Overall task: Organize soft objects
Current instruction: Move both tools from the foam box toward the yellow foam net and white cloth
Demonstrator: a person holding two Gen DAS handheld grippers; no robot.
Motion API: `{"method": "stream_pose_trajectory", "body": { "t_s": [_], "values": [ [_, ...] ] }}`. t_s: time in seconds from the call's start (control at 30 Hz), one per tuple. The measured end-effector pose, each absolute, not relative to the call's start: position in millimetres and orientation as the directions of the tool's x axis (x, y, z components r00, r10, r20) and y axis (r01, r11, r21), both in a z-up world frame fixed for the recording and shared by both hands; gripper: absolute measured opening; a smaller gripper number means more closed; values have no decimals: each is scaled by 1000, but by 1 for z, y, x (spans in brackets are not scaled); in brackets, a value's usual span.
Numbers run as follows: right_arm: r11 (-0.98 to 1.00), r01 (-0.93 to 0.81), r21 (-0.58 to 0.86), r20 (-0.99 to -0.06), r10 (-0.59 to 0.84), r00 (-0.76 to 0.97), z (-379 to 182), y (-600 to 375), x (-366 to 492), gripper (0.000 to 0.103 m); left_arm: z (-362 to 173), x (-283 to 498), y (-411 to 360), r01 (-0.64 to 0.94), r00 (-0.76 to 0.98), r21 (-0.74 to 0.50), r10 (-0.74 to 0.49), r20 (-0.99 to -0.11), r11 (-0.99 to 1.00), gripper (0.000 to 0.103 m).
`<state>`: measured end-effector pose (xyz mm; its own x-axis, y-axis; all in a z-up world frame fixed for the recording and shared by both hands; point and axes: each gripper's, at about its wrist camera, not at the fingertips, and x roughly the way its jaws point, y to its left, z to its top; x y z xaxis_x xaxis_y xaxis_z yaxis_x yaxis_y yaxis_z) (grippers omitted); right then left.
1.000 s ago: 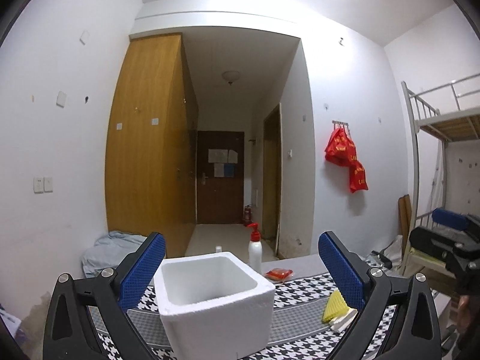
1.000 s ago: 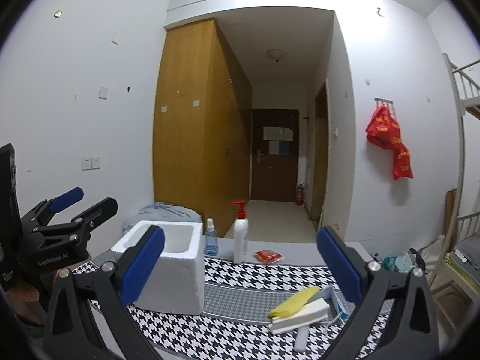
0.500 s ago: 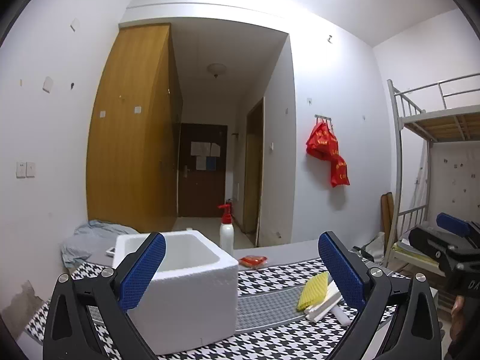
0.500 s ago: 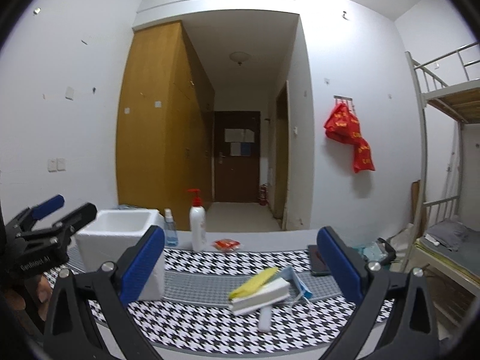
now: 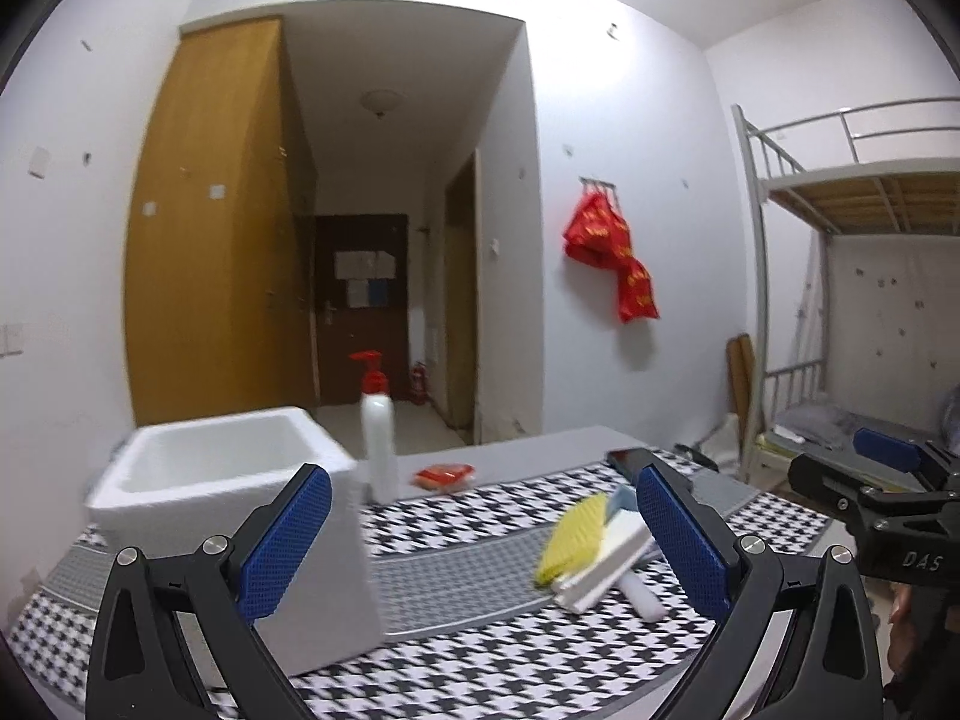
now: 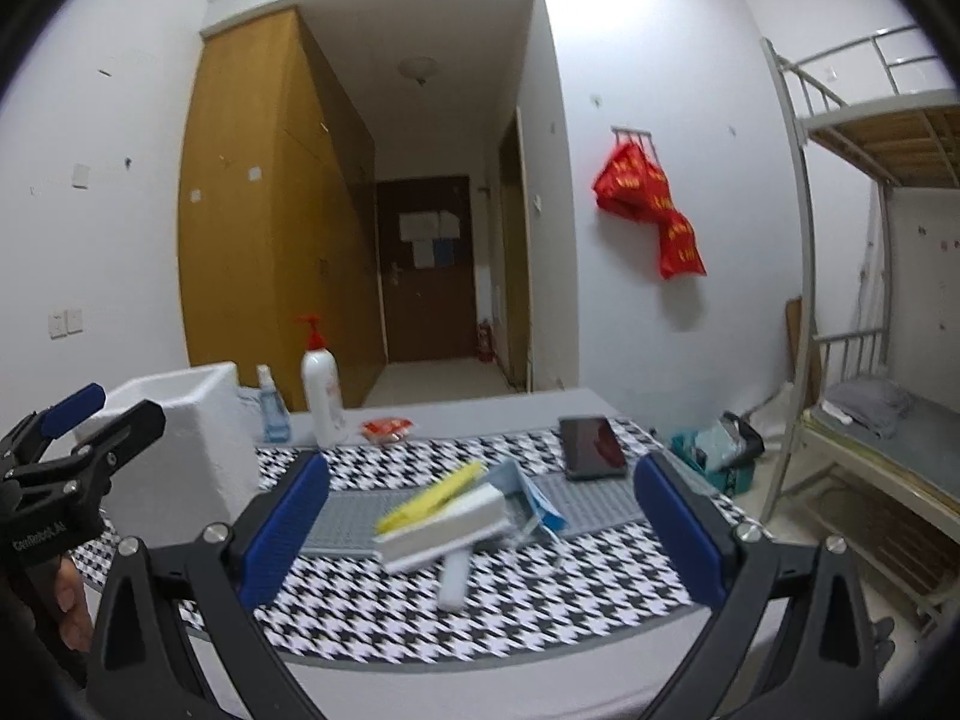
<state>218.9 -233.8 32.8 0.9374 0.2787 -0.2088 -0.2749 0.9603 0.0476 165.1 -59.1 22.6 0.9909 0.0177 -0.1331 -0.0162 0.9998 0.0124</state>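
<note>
A pile of soft pieces lies on the houndstooth cloth: a yellow sponge (image 5: pixel 573 534) (image 6: pixel 429 501) leaning on a white foam block (image 5: pixel 606 564) (image 6: pixel 447 528), with a white roll (image 6: pixel 453 582) under it and a grey-blue pouch (image 6: pixel 528 498) behind. A white foam box (image 5: pixel 234 510) (image 6: pixel 192 420) stands empty at the left. My left gripper (image 5: pixel 480 540) is open above the cloth, between box and pile. My right gripper (image 6: pixel 480 531) is open, with the pile seen between its fingers farther off. Each gripper shows at the other view's edge.
A white pump bottle (image 5: pixel 378 438) (image 6: pixel 321 390), a small spray bottle (image 6: pixel 270 408) and a red packet (image 5: pixel 444 474) (image 6: pixel 387 426) stand behind the box. A dark tablet (image 6: pixel 591 447) lies at the cloth's far right. A bunk bed (image 6: pixel 870 300) is to the right.
Both cameras have swung right and come lower toward the table. The sponge pile now sits nearer the middle of each view and looks larger. Both grippers stay open.
</note>
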Motion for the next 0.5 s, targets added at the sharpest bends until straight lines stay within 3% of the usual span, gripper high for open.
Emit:
{"method": "stream_pose_trajectory", "body": {
  "t_s": [0.5],
  "values": [
    [982,-189,-6,-357,174,918,5,-258,271,103,13,231,-98,63,960,68,-41,-276,996,102]
  ]
}}
